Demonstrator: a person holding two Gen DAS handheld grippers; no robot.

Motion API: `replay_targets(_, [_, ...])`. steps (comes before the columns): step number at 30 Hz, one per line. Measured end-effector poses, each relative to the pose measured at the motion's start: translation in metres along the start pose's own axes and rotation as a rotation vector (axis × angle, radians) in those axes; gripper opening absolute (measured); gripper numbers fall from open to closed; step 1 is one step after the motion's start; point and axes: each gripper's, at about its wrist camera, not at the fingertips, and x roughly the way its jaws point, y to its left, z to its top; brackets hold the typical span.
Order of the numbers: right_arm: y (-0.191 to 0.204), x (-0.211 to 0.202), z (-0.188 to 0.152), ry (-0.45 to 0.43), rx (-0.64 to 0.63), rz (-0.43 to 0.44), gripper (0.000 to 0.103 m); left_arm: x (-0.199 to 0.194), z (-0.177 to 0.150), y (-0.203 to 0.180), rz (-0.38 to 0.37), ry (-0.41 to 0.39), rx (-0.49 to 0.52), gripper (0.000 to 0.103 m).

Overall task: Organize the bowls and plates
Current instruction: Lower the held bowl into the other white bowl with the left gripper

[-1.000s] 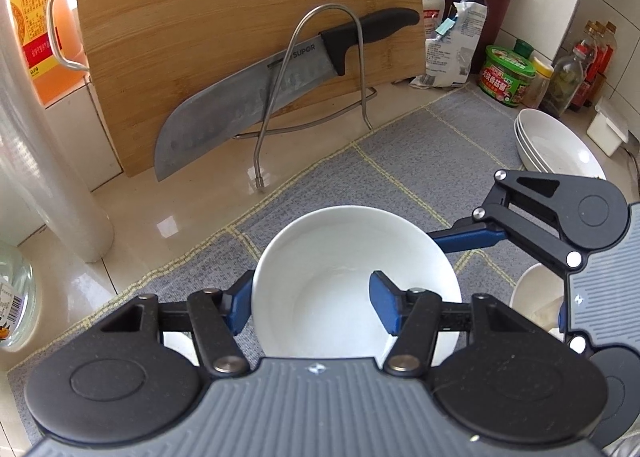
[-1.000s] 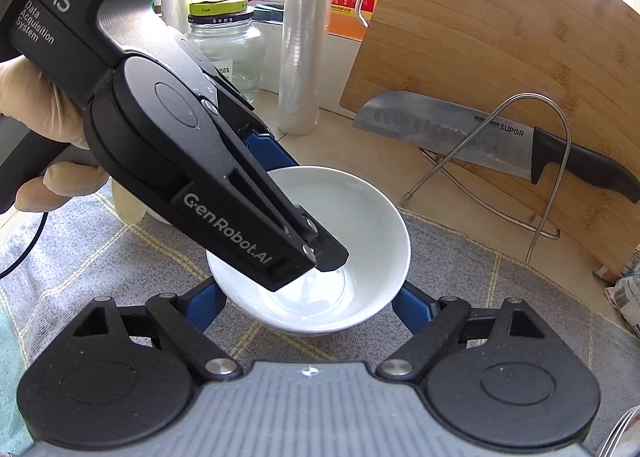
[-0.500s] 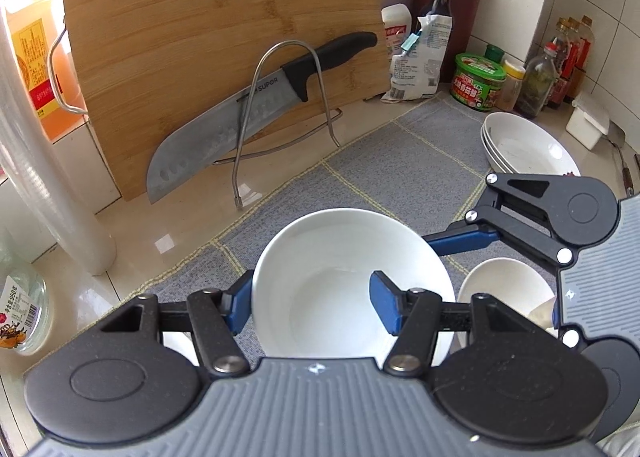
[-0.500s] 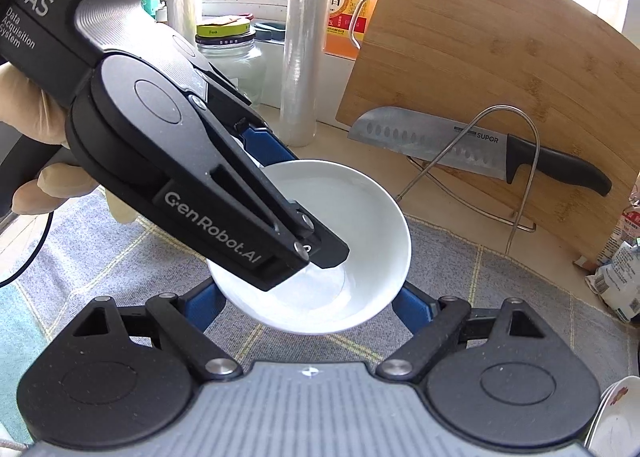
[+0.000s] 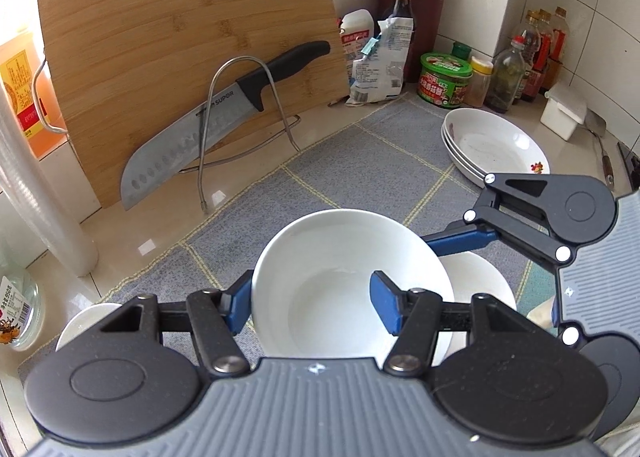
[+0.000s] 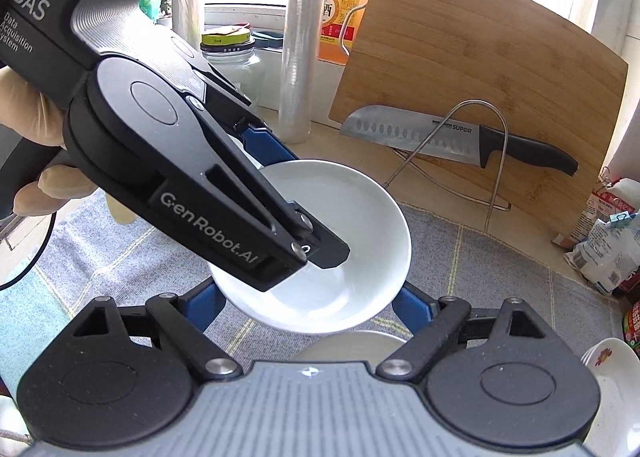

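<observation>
My left gripper [image 5: 308, 307] is shut on the rim of a white bowl [image 5: 340, 257], one finger outside and one inside, holding it above the grey mat. The bowl shows in the right wrist view [image 6: 352, 225] with the left gripper across it. A second white bowl [image 5: 480, 281] sits below and to its right. My right gripper [image 6: 308, 307] is open, its fingers spread to either side under the held bowl, not touching it as far as I can see. Stacked white plates [image 5: 496, 145] rest at the far right.
A wooden cutting board [image 5: 192, 57] leans at the back with a knife [image 5: 216, 121] on a wire rack. Bottles and jars [image 5: 520, 57] crowd the back right corner. A plastic-wrap roll [image 6: 298, 45] and a glass jar [image 6: 232, 57] stand at the left. Another white dish [image 5: 84, 321] lies low left.
My left gripper has lifted the bowl and carried it right, bringing the second bowl and the plate stack more into view. The right gripper stayed open beneath it.
</observation>
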Motion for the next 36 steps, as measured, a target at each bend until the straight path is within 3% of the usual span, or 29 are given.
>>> replay_targets(20, [-0.023,-0.041,-0.034,0.026,0.064,-0.087,0.092,0.015,0.014,-0.055,-0.084,-0.002,0.077,0.060])
replay_targets(36, [-0.032,-0.041,-0.056,0.064,0.111,-0.058,0.092,0.035,0.005,-0.069,-0.116,0.045,0.066,0.060])
